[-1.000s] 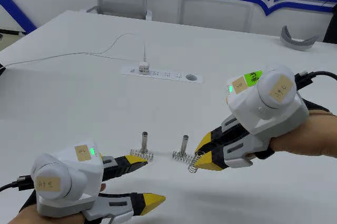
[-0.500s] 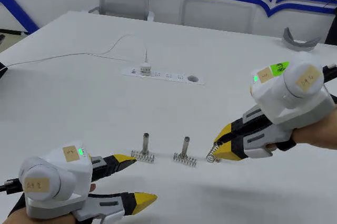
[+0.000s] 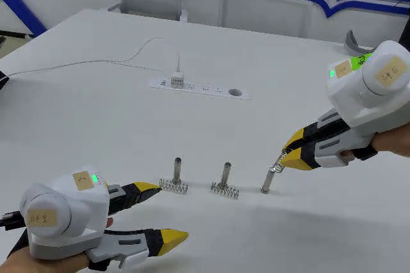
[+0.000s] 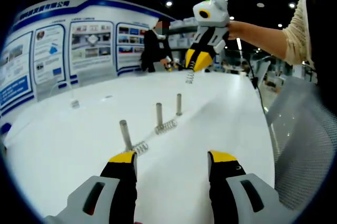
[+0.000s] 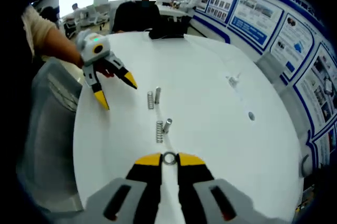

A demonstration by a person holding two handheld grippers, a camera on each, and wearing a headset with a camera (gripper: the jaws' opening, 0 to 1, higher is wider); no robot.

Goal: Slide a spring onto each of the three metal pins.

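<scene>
Spring (image 3: 278, 165) is off the table (image 3: 96, 113) now. A second ago it sat at table level, and the right gripper (image 3: 289, 156) has lifted it, jaws pinched on its upper end. Its long axis runs nearly upright, slightly tilted, lower end aimed at the rightmost pin (image 3: 266, 182) just below, so threading looks next. Left gripper (image 3: 168, 212) gapes wide, empty.

left tool (image 3: 170, 211) cut by bottom edge, right tool (image 3: 286, 156) by right edge; held spring (image 3: 277, 167) blurred.

an office or showroom (blue-trimmed wall boards (image 4: 89, 40), long white table (image 3: 77, 106)).
</scene>
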